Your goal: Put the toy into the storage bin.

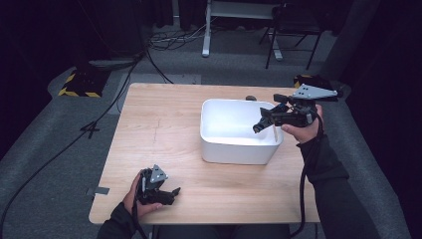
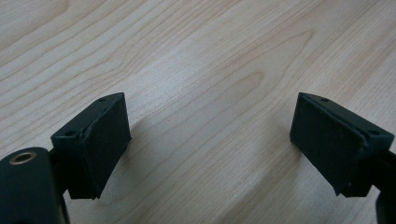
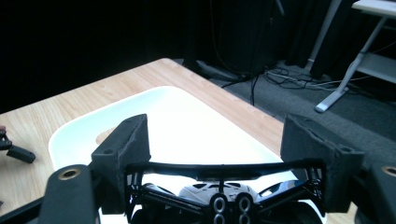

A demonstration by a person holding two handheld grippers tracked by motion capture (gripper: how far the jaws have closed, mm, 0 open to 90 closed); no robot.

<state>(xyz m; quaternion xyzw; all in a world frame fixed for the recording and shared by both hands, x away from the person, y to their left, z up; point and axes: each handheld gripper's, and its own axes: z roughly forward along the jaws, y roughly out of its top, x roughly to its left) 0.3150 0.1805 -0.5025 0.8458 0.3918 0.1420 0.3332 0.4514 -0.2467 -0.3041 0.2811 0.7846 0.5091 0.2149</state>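
A white plastic bin (image 1: 239, 149) stands on the right half of the wooden table (image 1: 164, 129). Above the bin's right rim my right gripper (image 1: 263, 122) points left and slightly down, shut on a small toy car (image 3: 219, 191). In the right gripper view its pads (image 3: 126, 144) clamp the car's black rear wing and frame, and the white body with twin exhaust pipes shows below, over the bin's bright inside (image 3: 187, 121). My left gripper (image 1: 171, 191) rests low near the table's front left edge. Its jaws (image 2: 210, 135) stand wide open over bare wood, with nothing between them.
A small dark object (image 1: 251, 98) lies on the table just behind the bin. Beyond the table, cables (image 1: 174, 40) run across the grey floor. A desk leg (image 1: 206, 30) and a chair (image 1: 293, 30) stand at the back, and a yellow-and-black striped block (image 1: 79, 84) sits at left.
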